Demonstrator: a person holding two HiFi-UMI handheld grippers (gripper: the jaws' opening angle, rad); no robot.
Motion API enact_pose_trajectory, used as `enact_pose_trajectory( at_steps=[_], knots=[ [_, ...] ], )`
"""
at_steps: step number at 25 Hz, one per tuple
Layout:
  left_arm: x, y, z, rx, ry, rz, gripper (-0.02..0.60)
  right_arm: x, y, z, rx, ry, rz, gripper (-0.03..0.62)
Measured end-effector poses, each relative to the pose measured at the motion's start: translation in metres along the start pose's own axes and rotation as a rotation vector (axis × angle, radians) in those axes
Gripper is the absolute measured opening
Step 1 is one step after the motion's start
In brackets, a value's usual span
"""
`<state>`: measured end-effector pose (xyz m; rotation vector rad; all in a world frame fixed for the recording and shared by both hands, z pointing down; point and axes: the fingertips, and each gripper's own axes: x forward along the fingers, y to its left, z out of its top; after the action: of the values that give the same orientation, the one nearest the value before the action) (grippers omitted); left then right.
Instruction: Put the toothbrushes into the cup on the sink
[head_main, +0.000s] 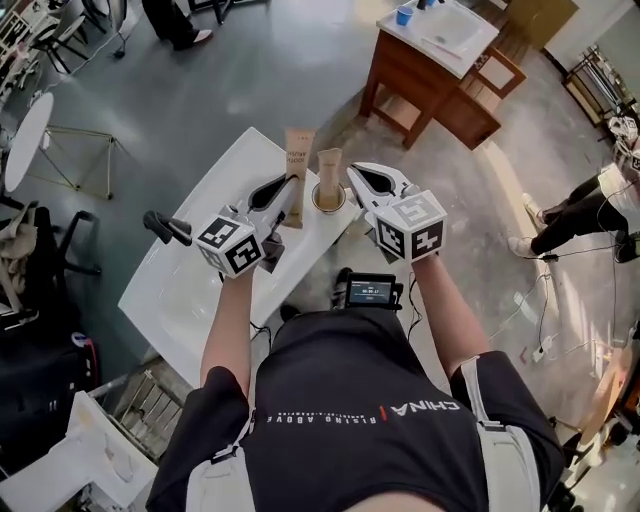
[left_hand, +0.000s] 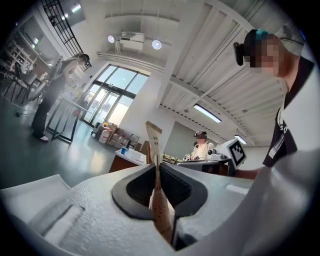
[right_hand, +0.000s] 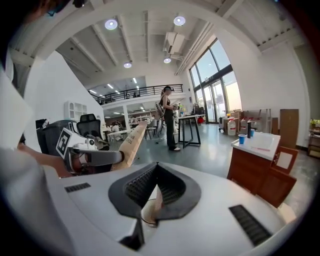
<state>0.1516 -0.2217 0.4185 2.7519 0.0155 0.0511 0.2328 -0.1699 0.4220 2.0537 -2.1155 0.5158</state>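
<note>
The left gripper (head_main: 285, 186) has its fingers clamped on a brown toothbrush packet (head_main: 297, 165), held upright above the white sink (head_main: 170, 290). The right gripper (head_main: 355, 180) pinches a second packet (head_main: 329, 162), which stands in the cup (head_main: 328, 198) at the sink's far rim.

- Left gripper (head_main: 290, 186) and right gripper (head_main: 352, 178): white shells, black ribbed pads, cubes with black-and-white square markers.
- Left toothbrush pack (head_main: 298, 160): tan paper with dark print and fine dots lower down.
- Right toothbrush pack (head_main: 329, 162): tan paper.
- Cup (head_main: 337, 204): tan.
- Sink (head_main: 190, 275): white.
- Floor (head_main: 260, 60): grey.
- Cabinet (head_main: 400, 75): reddish-brown wood.
- Shirt (head_main: 360, 450): black with white lettering and a red bar.
</note>
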Motion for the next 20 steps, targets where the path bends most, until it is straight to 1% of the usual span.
enact_pose_trajectory(
  at_steps=[3,5,8,11,14,20],
  knots=[
    [0.031,-0.004,-0.008,0.013,-0.013,-0.011,0.037,-0.006,-0.023,-0.003,0.015,0.002,-0.024,0.009],
    [0.046,-0.005,-0.012,0.035,-0.033,-0.008,0.037,-0.008,-0.036,-0.006,0.022,0.008,-0.032,0.009],
    [0.062,-0.008,-0.016,0.047,-0.072,-0.005,0.037,-0.009,-0.052,-0.010,0.030,0.019,-0.036,0.009],
    [0.072,-0.010,-0.022,0.063,-0.105,-0.012,0.037,-0.005,-0.063,-0.015,0.034,0.031,-0.033,0.009],
    [0.078,-0.006,-0.030,0.057,-0.126,-0.012,0.037,0.002,-0.069,-0.020,0.032,0.045,-0.020,0.009],
    [0.080,0.002,-0.044,0.074,-0.156,0.017,0.037,0.011,-0.073,-0.027,0.012,0.075,0.001,0.009]
  ],
)
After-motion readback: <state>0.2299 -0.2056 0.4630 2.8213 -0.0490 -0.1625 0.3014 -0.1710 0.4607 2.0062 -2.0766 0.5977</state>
